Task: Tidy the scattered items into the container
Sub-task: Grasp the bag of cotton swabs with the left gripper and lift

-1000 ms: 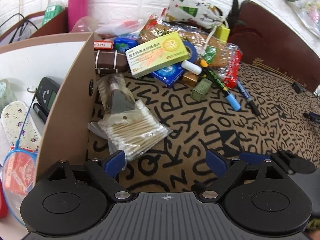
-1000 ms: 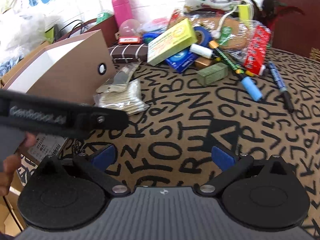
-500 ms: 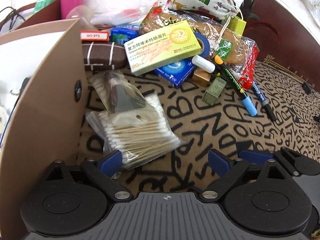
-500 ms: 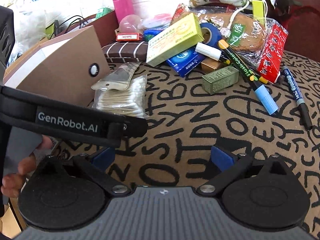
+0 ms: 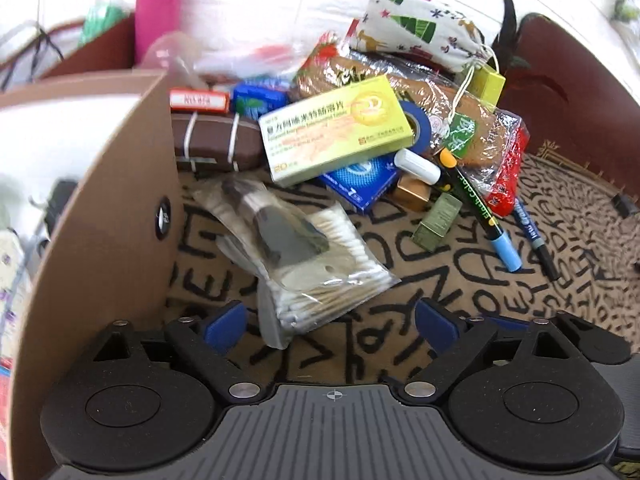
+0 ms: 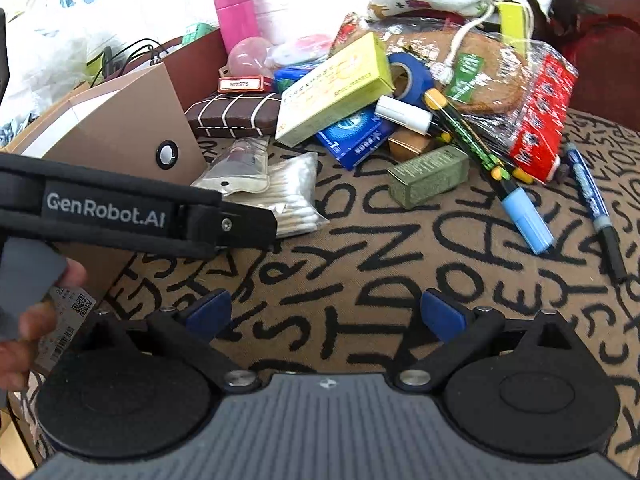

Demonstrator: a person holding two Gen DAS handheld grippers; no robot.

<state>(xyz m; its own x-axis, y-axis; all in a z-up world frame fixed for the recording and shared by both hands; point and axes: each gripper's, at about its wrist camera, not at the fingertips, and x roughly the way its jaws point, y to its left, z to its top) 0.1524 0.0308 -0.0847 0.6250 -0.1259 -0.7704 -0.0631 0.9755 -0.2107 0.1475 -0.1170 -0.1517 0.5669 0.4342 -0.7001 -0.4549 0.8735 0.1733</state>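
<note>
At far left, a brown cardboard box with a white inside [image 5: 100, 216], open-topped, wall curving toward the lens; a dark round button [image 5: 163, 216] on that wall. Inside, only blurred shapes, too soft to name. Just right of the box wall, on the letter-printed tan cloth over the worktop [image 5: 460, 280], a clear plastic bag of cotton swabs [image 5: 332, 280] with a smaller clear pouch holding a dark object [image 5: 280, 232] lying across its top. Directly before the left tool [image 5: 330, 322], blue pads spread wide, nothing between them, swab bag's near corner reaching into the gap.

Behind, a brown padded case with white stripes [image 5: 212, 144], touching the box corner; above it a small red-and-white label box [image 5: 199, 100] and a pink bottle [image 5: 158, 8] against the white wall. Further right, a yellow-green medicine carton [image 5: 336, 128] resting tilted on a blue flat packet [image 5: 360, 180] and against a blue tape roll [image 5: 418, 126]. Then a white cylinder [image 5: 416, 166], a small olive-green box [image 5: 438, 220] lying on the cloth, a black marker with a light-blue cap [image 5: 480, 208], a dark blue pen [image 5: 532, 232], a red crinkly packet [image 5: 508, 172]. On top of the heap, a white drawstring pouch printed with green trees [image 5: 416, 36].

From the right wrist view: left tool's strap [image 6: 108, 210] crossing at left, a hand [image 6: 24, 320] gripping below it. Right tool [image 6: 326, 316] hovering over bare cloth, pads wide apart, empty.
</note>
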